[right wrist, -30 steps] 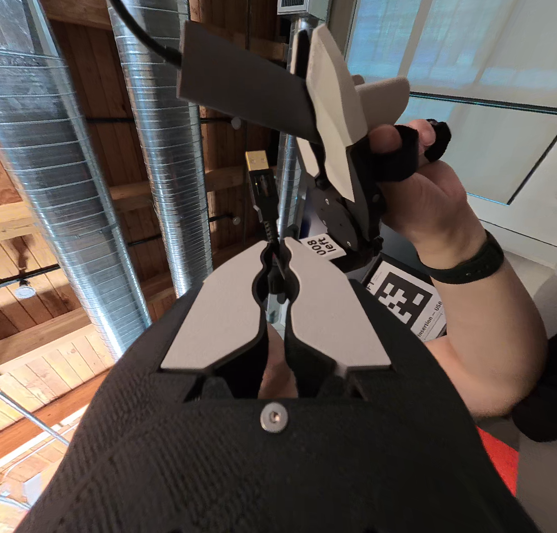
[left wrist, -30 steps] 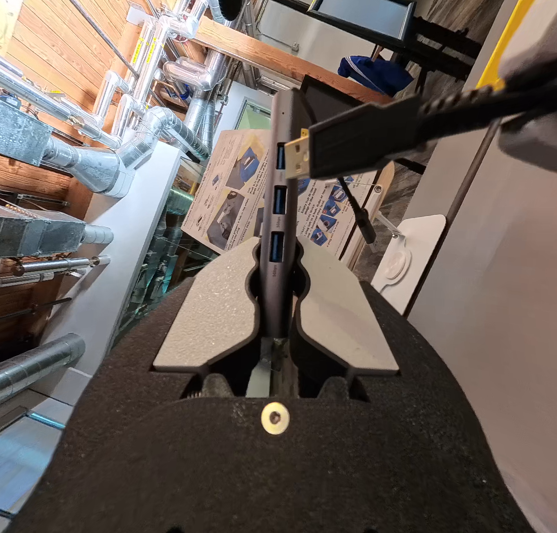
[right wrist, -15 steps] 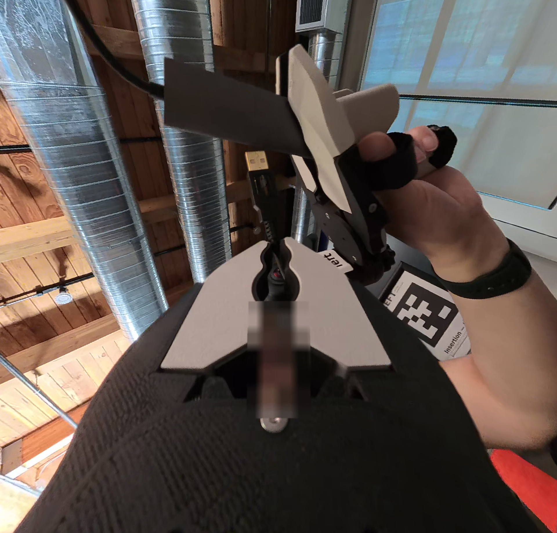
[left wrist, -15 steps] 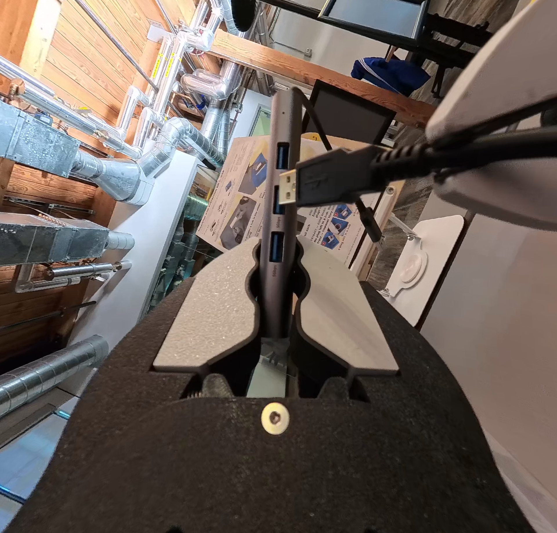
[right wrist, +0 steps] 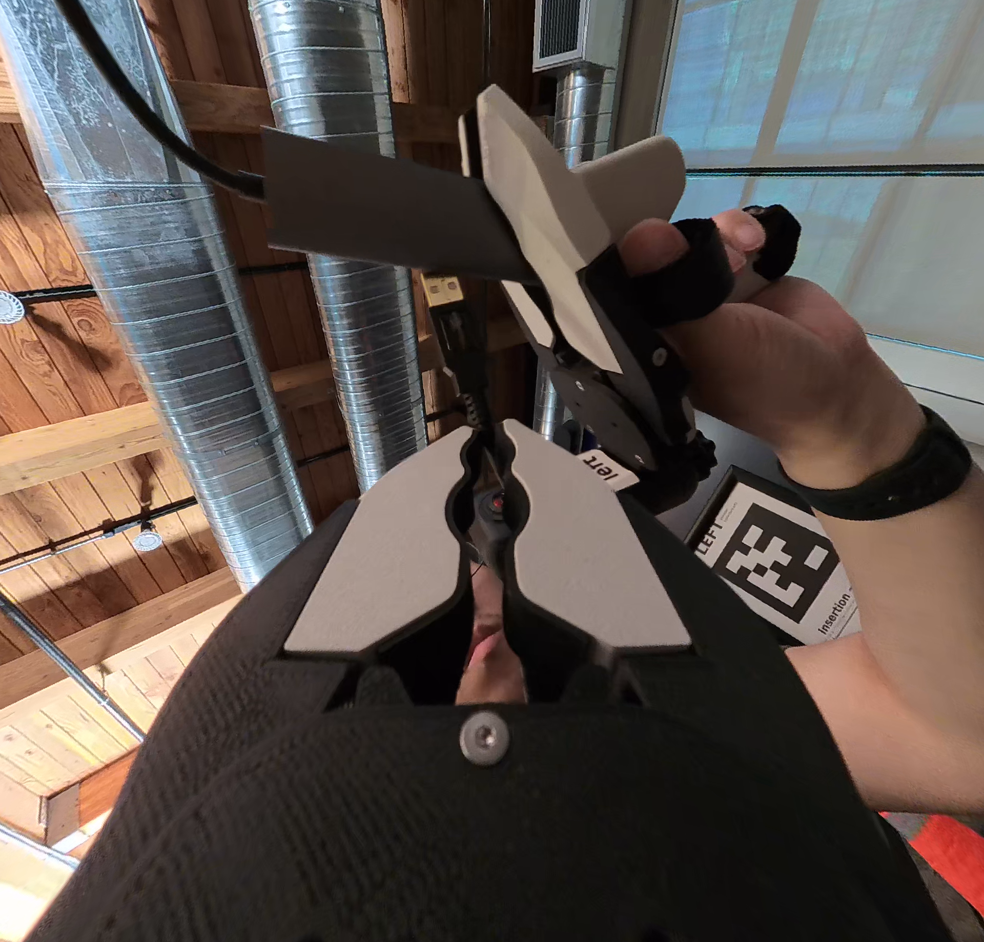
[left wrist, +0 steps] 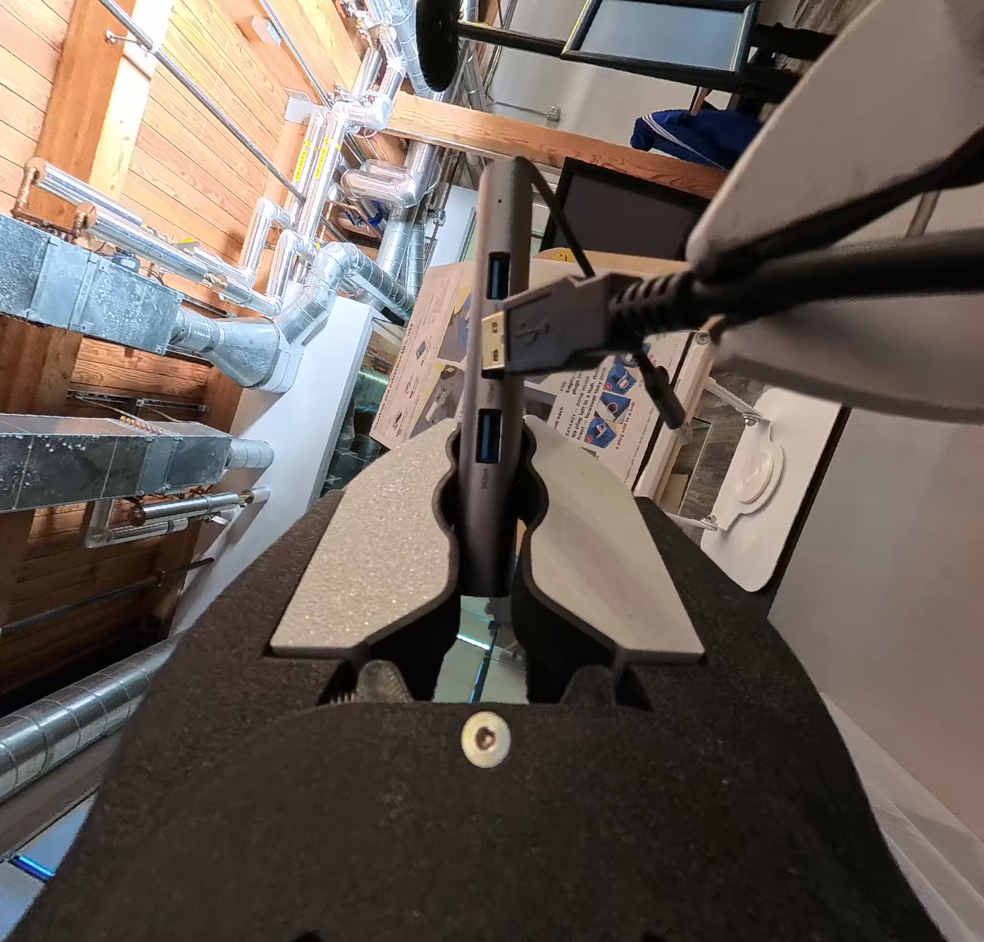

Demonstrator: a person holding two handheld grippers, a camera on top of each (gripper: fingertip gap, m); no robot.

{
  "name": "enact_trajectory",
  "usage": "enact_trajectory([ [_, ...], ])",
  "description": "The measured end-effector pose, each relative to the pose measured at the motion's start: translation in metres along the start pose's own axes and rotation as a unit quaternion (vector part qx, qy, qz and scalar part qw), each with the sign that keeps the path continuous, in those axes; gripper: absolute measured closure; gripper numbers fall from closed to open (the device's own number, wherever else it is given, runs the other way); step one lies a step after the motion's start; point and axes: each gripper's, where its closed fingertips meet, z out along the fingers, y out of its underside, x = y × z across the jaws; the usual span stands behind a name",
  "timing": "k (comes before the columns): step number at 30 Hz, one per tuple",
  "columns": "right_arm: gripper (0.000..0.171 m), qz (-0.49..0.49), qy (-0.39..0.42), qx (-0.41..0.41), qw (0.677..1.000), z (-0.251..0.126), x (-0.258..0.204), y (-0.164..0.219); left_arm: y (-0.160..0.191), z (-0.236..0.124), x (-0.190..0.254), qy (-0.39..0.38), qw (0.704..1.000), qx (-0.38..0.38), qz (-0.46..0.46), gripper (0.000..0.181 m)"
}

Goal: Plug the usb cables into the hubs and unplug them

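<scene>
Hub, standing upright, is being clamped by the left gripper; the right gripper, pinching the cable, is levelling its plug crosswise at the middle port.

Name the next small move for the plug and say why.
Probably ease the right gripper forward so the USB plug enters the hub's middle port: its gold tip sits right at that port, apparently not yet seated, while the left gripper clamps the hub.
</scene>
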Motion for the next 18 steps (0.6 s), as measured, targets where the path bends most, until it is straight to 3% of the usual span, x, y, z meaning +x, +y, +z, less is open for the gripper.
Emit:
enact_trajectory([
  [18, 0.165, 0.055, -0.011, 0.039, 0.998, -0.003, 0.007, 0.01, -0.015, -0.011, -0.009, -0.037, 0.997, 0.066, 0.017, 0.165],
])
